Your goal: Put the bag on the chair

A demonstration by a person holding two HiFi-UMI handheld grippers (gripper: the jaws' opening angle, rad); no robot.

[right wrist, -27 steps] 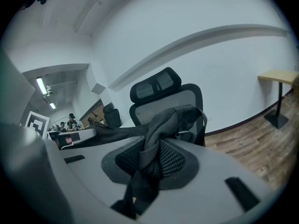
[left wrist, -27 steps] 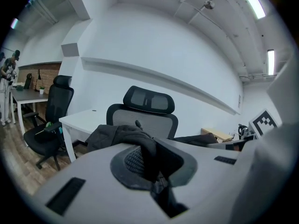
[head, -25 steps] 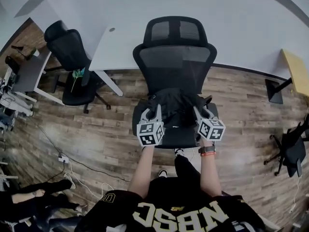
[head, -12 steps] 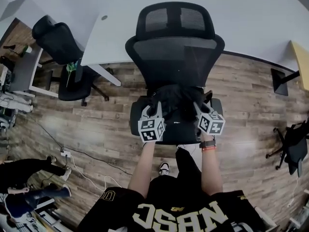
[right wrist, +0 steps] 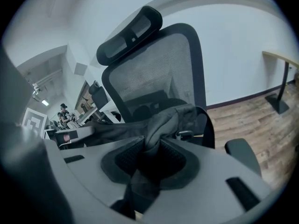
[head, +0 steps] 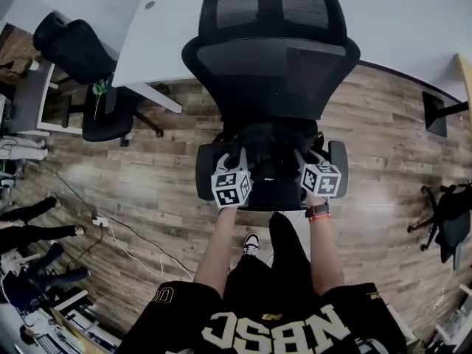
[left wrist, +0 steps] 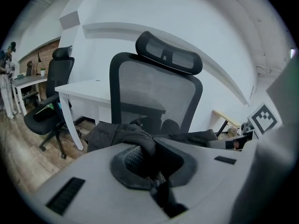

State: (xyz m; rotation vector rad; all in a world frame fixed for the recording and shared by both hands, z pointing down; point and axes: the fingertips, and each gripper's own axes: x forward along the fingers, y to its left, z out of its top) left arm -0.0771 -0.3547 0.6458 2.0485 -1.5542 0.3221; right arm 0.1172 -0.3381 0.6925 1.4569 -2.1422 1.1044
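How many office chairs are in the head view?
3: the mesh chair straight ahead, a black chair by the white desk upper left, another chair cut off at the right edge. More may be hidden.

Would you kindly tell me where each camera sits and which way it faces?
Head view: on the person's head, looking steeply down at chair, bag, both forearms and legs.
Left gripper view: on the left gripper, facing the chair's backrest; jaws pinch bag cloth.
Right gripper view: on the right gripper, facing the backrest too; jaws pinch cloth.
Shared: both gripper views show chair and bag.
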